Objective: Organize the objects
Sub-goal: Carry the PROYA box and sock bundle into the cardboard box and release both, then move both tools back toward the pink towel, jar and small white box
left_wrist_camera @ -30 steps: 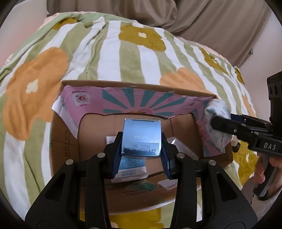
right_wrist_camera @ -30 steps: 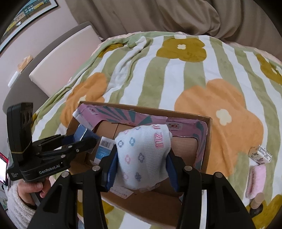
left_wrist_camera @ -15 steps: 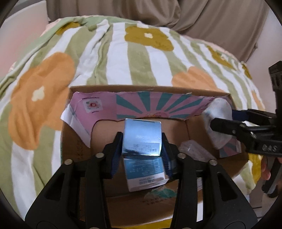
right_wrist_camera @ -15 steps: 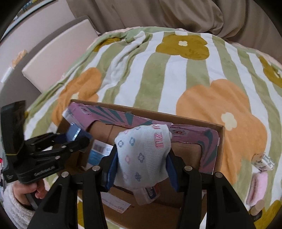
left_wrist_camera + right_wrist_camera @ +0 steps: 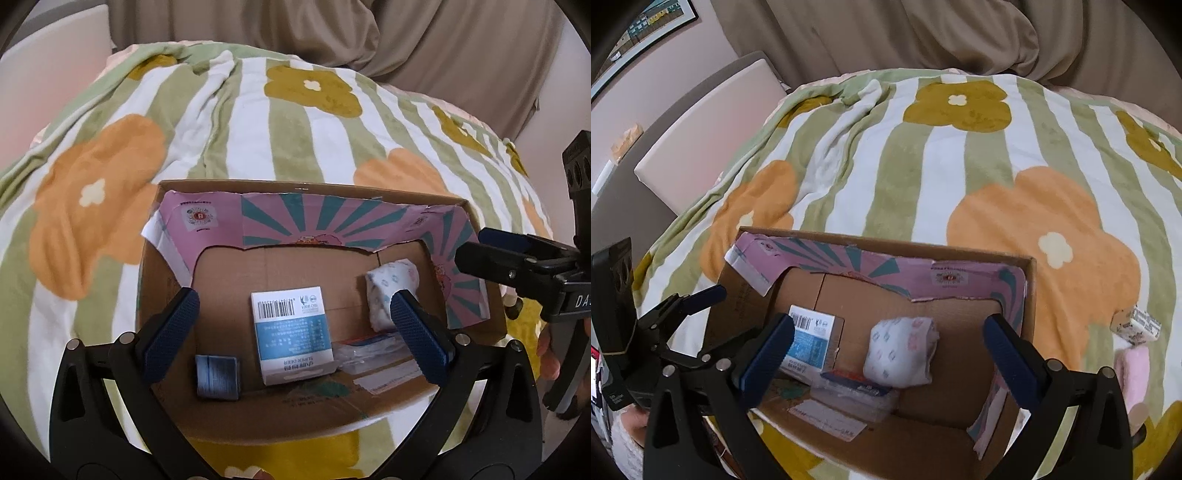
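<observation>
A cardboard box with pink and teal inner flaps lies open on the flowered blanket; it also shows in the right wrist view. Inside lie a small silver-blue packet, a white and blue carton, a rolled white patterned sock and a clear plastic packet. My left gripper is open and empty above the box. My right gripper is open and empty above the sock.
The box sits on a green-striped blanket with orange and olive flowers. A small white carton and a pink fluffy item lie on the blanket right of the box. Beige curtains hang behind. A padded bench stands at left.
Both grippers have opened. The silver-blue packet dropped from my left gripper into the box's left front. The sock dropped from my right gripper onto the box floor.
</observation>
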`<state>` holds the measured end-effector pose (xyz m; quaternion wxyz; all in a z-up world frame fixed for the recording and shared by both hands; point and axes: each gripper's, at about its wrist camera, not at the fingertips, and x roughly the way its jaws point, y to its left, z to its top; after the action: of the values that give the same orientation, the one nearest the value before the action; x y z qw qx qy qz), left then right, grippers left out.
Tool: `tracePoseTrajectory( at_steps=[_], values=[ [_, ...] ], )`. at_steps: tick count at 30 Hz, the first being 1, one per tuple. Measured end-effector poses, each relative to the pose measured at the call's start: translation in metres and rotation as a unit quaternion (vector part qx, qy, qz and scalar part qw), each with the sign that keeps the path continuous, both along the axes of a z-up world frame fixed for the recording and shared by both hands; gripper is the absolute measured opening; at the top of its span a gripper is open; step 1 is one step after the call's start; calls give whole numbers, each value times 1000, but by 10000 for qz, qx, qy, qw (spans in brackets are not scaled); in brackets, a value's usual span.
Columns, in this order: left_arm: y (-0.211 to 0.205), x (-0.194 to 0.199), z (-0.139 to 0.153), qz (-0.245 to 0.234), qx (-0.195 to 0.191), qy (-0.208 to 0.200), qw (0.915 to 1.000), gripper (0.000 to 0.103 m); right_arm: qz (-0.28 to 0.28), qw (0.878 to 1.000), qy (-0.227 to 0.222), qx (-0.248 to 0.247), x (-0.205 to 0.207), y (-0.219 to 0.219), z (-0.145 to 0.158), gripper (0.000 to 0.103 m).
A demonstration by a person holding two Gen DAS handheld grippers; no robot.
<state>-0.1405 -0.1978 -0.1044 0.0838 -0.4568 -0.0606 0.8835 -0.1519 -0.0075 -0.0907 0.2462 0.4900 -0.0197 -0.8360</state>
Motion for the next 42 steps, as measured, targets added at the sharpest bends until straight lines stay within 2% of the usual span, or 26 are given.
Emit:
tracePoseTrajectory(
  at_steps=[7, 14, 23, 28, 35, 42],
  values=[
    [1, 20, 14, 128, -50, 92, 9999, 103, 89, 9999, 51, 0, 10, 4, 9, 102],
    [35, 29, 30, -88, -173, 162, 9997, 103, 142, 9998, 161, 44, 22, 21, 22, 102],
    [89, 31, 76, -218, -77, 525, 9984, 103, -54, 9984, 549, 96, 34, 84, 72, 102],
    [133, 33, 94, -612, 105, 601, 9963, 103, -283, 9959, 834, 201, 43, 126, 100, 102],
    [201, 35, 91, -1126, 43, 541, 9922, 103, -560, 9893, 1265, 464, 56, 175, 114, 102],
    [260, 31, 68, -1449, 77, 299, 9890, 103, -647, 9880, 1229, 674, 68, 225, 93, 102]
  ],
)
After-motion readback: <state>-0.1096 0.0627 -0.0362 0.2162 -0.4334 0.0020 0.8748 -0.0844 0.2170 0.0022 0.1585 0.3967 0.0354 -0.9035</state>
